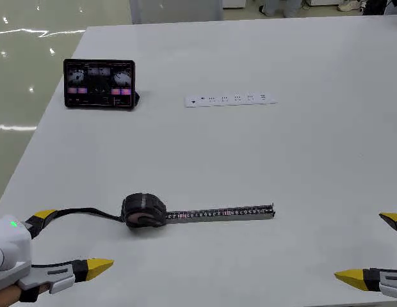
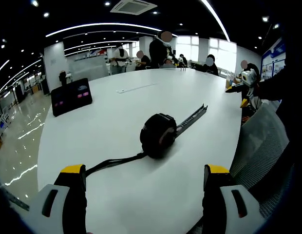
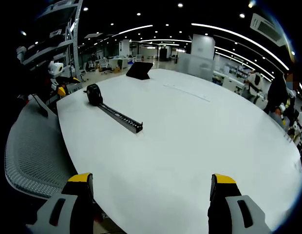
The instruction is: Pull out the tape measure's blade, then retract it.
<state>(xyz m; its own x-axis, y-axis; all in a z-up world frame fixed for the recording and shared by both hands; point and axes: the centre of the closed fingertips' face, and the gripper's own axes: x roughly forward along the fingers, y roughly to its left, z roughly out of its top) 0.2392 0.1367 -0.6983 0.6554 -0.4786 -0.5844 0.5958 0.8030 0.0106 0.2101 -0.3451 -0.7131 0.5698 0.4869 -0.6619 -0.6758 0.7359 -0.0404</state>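
A black tape measure (image 1: 143, 210) lies on the white table (image 1: 250, 153), its blade (image 1: 221, 213) drawn out to the right and its black wrist strap (image 1: 83, 212) trailing left. My left gripper (image 1: 73, 240) stands open at the table's near left edge, jaws either side of the strap's end, touching nothing. In the left gripper view the tape measure (image 2: 159, 135) sits ahead between the yellow-tipped jaws. My right gripper (image 1: 368, 246) is open at the near right edge, well right of the blade's hook. In the right gripper view the tape measure (image 3: 94, 94) and blade (image 3: 121, 118) lie far left.
A tablet (image 1: 99, 84) stands propped at the table's far left. A white power strip (image 1: 230, 100) lies flat near the middle back. A mesh chair (image 3: 31, 151) sits by the table's near edge. Several people stand at the far end of the room.
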